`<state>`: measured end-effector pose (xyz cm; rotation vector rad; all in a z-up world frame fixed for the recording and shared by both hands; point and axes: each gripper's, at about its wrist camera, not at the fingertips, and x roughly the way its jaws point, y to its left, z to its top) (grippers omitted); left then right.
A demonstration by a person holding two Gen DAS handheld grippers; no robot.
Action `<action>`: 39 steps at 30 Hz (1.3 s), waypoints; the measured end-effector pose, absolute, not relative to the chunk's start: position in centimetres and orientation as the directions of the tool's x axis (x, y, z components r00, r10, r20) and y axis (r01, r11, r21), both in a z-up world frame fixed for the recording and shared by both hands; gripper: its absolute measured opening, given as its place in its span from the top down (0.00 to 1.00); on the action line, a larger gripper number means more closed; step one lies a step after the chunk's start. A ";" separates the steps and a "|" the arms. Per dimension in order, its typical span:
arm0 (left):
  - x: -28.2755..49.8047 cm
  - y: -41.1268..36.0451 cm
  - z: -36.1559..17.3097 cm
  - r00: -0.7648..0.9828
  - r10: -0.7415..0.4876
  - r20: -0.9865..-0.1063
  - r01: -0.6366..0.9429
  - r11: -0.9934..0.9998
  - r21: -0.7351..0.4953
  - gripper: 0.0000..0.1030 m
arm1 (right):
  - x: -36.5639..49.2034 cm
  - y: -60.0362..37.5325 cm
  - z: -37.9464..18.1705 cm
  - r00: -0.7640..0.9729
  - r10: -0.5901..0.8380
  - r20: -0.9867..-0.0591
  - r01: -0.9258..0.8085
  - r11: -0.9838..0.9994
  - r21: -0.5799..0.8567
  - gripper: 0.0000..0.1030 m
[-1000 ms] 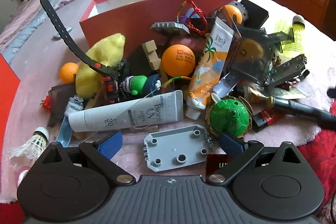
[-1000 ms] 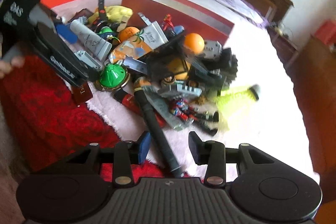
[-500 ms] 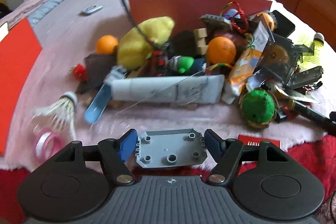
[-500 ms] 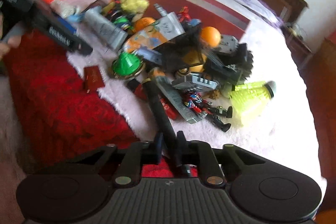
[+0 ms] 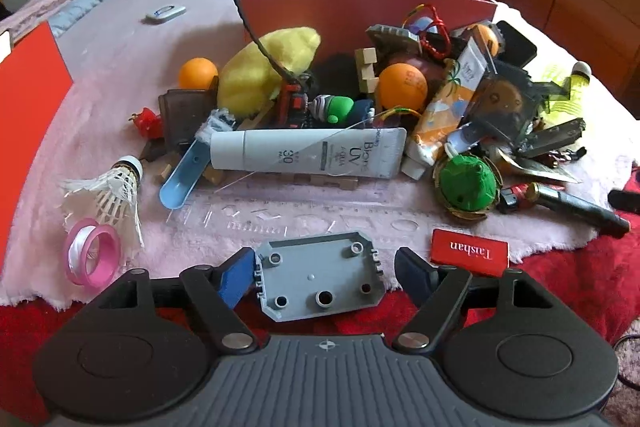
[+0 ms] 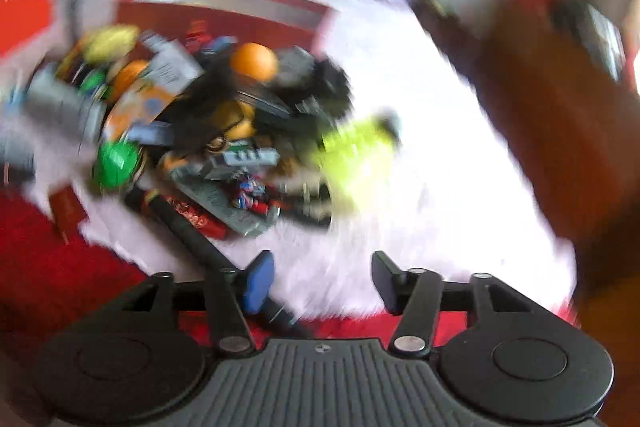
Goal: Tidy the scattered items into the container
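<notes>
The open red box (image 5: 360, 7) stands behind a heap of scattered items on the pink fleece. A grey plastic plate (image 5: 316, 279) lies at the fleece's near edge. My left gripper (image 5: 326, 277) is open around it, the blue left pad (image 5: 238, 275) at its edge and the right one a little apart. The right wrist view is motion-blurred. There my right gripper (image 6: 322, 281) is open and holds nothing. A black rod (image 6: 192, 235) runs from the heap under its left finger. The red box (image 6: 224, 15) shows blurred at the back.
In the heap lie a white UV cream tube (image 5: 308, 153), orange balls (image 5: 402, 85), a yellow plush (image 5: 260, 71) and a green top (image 5: 466, 183). A red Taishan card (image 5: 470, 253), a pink tape roll (image 5: 94, 253) and a white shuttlecock (image 5: 116, 187) lie nearer. A red blanket (image 5: 560, 275) lies below the fleece.
Half a second ago my right gripper was shut on the black rod; now it is open and swinging, blurring its view. My left gripper has narrowed around the grey plate and pulled back.
</notes>
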<state>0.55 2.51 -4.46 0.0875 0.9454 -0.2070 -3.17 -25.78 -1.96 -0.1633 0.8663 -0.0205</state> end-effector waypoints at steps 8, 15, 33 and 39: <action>0.0 2.9 -4.6 0.588 -0.122 -0.799 0.223 0.975 0.015 0.21 | -3.1 -25.6 -1.6 0.581 0.005 -0.814 -0.057 0.998 -0.035 0.29; 0.1 3.7 -4.9 0.589 -0.136 -0.797 0.190 0.981 -0.027 0.18 | -2.4 -25.5 -2.9 0.510 0.014 -0.860 -0.028 1.000 -0.001 0.30; 0.1 3.5 -5.1 0.580 -0.143 -0.802 0.196 0.980 -0.033 0.24 | -3.0 -26.1 -1.8 0.690 -0.107 -0.716 0.039 0.993 -0.111 0.17; -0.1 3.4 -4.6 0.591 -0.163 -0.790 0.208 0.977 -0.046 0.21 | -2.2 -25.8 -2.2 0.652 0.022 -0.758 -0.069 0.997 -0.031 0.06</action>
